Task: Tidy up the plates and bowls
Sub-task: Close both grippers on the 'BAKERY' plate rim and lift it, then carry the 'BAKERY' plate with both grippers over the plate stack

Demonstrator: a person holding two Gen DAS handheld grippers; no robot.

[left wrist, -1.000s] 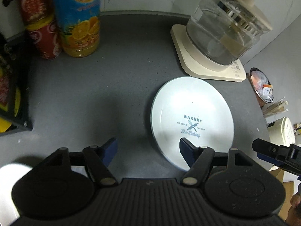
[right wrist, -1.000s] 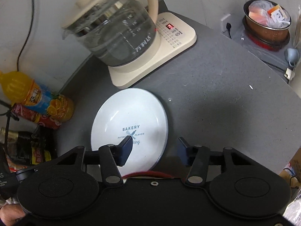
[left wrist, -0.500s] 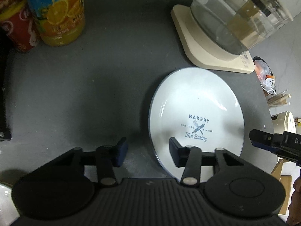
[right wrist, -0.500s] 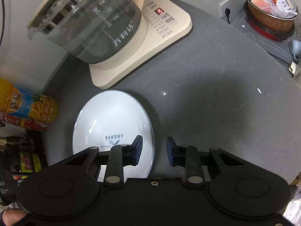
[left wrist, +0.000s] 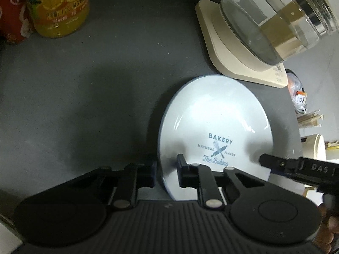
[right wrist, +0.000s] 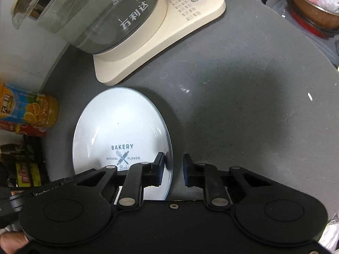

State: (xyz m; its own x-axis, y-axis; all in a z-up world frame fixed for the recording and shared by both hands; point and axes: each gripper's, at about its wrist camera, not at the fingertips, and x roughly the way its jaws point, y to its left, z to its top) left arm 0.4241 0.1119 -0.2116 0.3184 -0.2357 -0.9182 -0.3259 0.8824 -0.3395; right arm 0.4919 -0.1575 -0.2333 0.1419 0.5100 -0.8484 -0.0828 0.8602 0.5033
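Observation:
A white plate point(left wrist: 214, 114) with blue "BAKERY" print lies flat on the dark grey table point(left wrist: 84, 84). My left gripper point(left wrist: 166, 173) straddles the plate's left rim, one finger outside on the table and one over the plate; its jaws are closing and a sliver of gap still shows. My right gripper point(right wrist: 173, 169) straddles the right rim of the same plate point(right wrist: 120, 122); its jaws are closing too, with dark table visible between the rim and the outer finger. The right gripper's fingers point(left wrist: 275, 163) also reach in from the right of the left wrist view.
A glass kettle point(right wrist: 89, 10) on a cream base point(right wrist: 190, 14) stands just beyond the plate. An orange juice bottle point(left wrist: 61, 6) and a red can point(left wrist: 12, 21) are at the far left. A copper bowl point(right wrist: 313, 6) sits off the table's right edge.
Both grippers have come down toward the plate and their jaws have narrowed from wide open to a small gap around opposite rims. The plate has not moved.

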